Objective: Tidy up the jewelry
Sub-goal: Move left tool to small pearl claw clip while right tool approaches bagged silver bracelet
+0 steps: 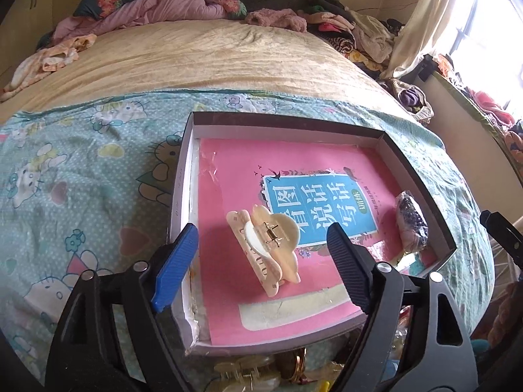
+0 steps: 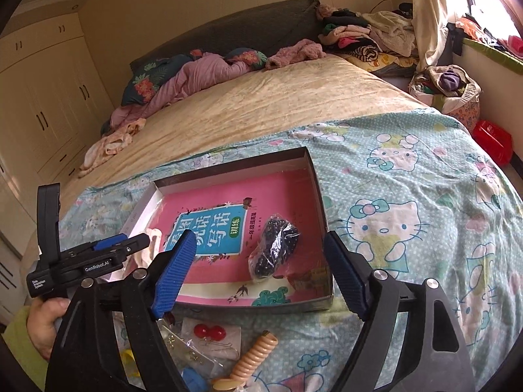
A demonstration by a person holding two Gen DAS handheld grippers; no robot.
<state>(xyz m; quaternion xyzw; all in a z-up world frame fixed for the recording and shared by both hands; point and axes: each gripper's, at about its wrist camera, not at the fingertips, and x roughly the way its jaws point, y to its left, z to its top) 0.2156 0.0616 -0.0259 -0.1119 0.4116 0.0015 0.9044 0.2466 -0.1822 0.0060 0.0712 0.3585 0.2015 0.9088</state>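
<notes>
A shallow cardboard box [image 1: 287, 121] lined with a pink book cover [image 1: 228, 176] lies on the bed. A cream hair claw clip [image 1: 261, 248] rests on the pink cover between the fingers of my left gripper [image 1: 261, 228], which is open and does not touch it. A plastic bag of dark beads [image 2: 274, 245] lies in the box [image 2: 313, 176] near its right wall, just beyond my open right gripper [image 2: 260, 236]. The left gripper [image 2: 121, 245] hangs over the box's left edge, held by a hand [image 2: 42, 320]. The bead bag [image 1: 410, 222] also shows in the left wrist view.
Loose pieces lie on the Hello Kitty sheet [image 2: 392, 222] in front of the box: red ball earrings [image 2: 209, 331], a peach coil hair tie [image 2: 258, 352] and small clear bags. Crumpled clothes [image 2: 202, 72] and piles of laundry [image 2: 366, 36] fill the bed's far end.
</notes>
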